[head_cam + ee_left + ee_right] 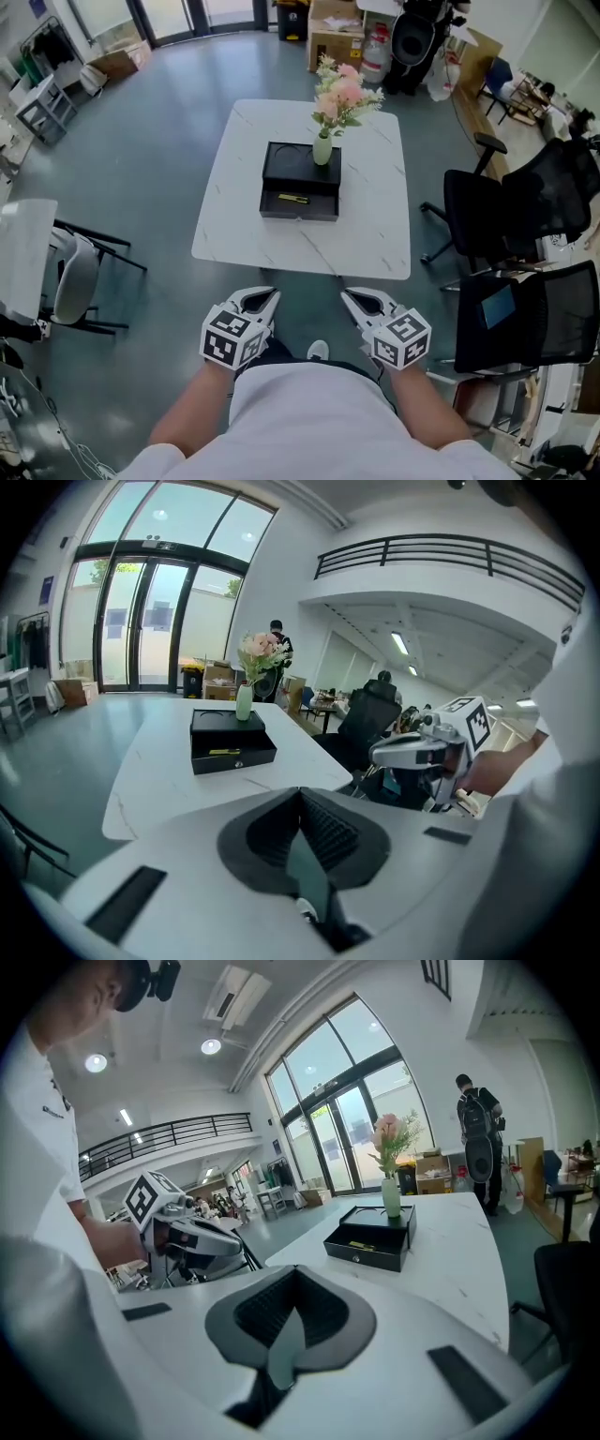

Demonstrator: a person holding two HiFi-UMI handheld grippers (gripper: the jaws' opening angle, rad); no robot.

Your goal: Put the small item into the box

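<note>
A black box (300, 169) stands in the middle of the white marble table (375, 225), its front drawer (298, 204) pulled open. A small yellow item (293, 199) lies inside the drawer. A pale green vase (322, 150) of pink flowers stands on the box's lid. My left gripper (272, 296) and right gripper (349, 294) hover side by side close to my body, short of the table's near edge. Both are shut with nothing between their pads. The left gripper view shows the box (230, 738) far ahead of the shut left gripper (300, 791). The right gripper view shows it (375, 1237) beyond the right gripper (295, 1271).
Black office chairs (497, 216) crowd the table's right side, and a grey chair (75, 281) stands at the left by another white table. Cardboard boxes (336, 37) and clutter sit beyond the far end. A person (478, 1138) stands near the glass doors.
</note>
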